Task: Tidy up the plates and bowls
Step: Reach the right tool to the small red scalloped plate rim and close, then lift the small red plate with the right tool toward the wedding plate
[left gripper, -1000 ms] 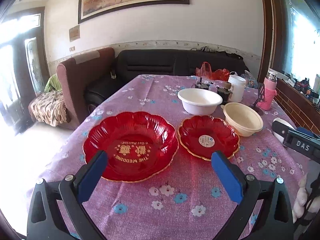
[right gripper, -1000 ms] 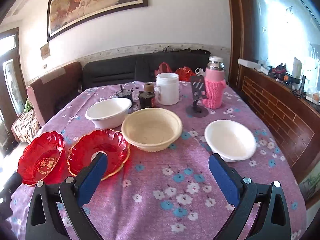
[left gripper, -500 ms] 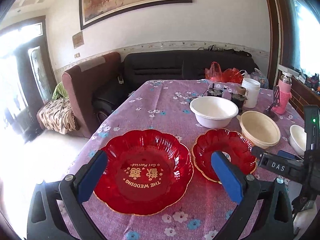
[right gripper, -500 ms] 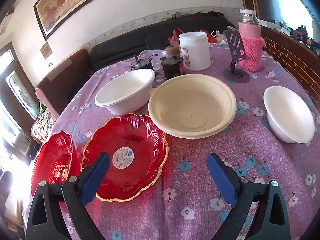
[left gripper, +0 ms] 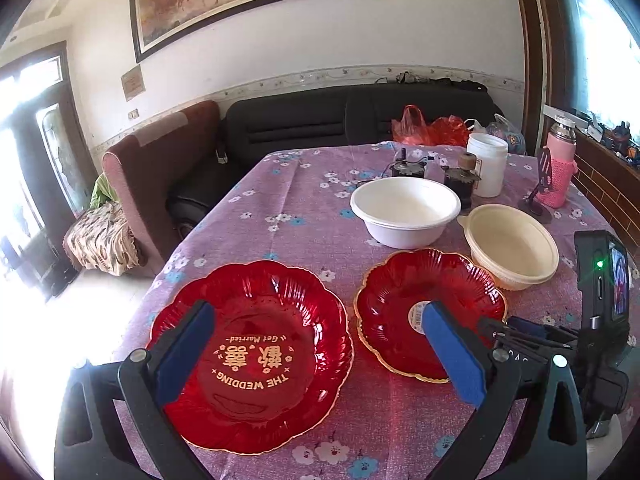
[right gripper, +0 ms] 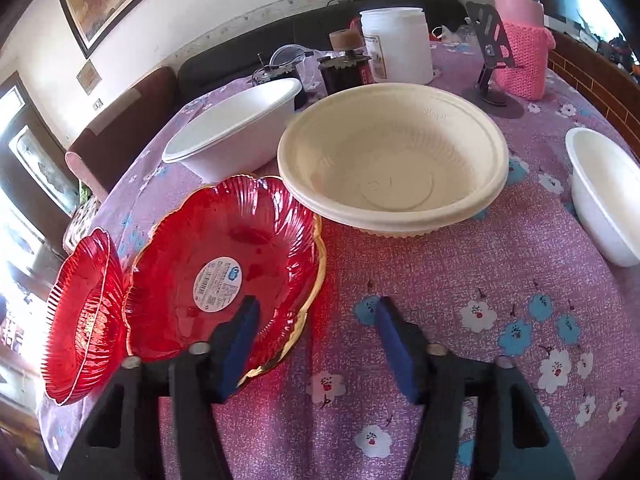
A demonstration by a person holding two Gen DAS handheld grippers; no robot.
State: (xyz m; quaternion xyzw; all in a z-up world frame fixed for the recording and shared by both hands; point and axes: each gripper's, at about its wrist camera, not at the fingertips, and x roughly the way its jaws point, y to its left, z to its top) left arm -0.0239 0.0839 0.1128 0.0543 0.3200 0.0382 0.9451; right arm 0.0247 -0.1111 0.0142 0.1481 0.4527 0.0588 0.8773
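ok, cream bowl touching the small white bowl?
Apart. Right wrist view shows a strip of tablecloth between the cream bowl and the small white bowl.

Bare tablecloth [right gripper: 500, 280] lies open before the cream bowl [right gripper: 394, 160] and beside the small white bowl [right gripper: 604, 196]. The red plates [left gripper: 428, 308] touch the cream bowl, leaving no gap. Jars [right gripper: 396, 46] and a pink flask [right gripper: 520, 40] crowd the far edge.

Large red scalloped plastic plate [left gripper: 252, 356], gold "THE WEDDING" lettering, flat on table. Just beside it, smaller red gold-rimmed plate [right gripper: 224, 268], sticker at centre. Behind: white bowl [left gripper: 404, 212], cream ribbed bowl [right gripper: 392, 160], upright. Small white bowl [right gripper: 604, 192] well apart.
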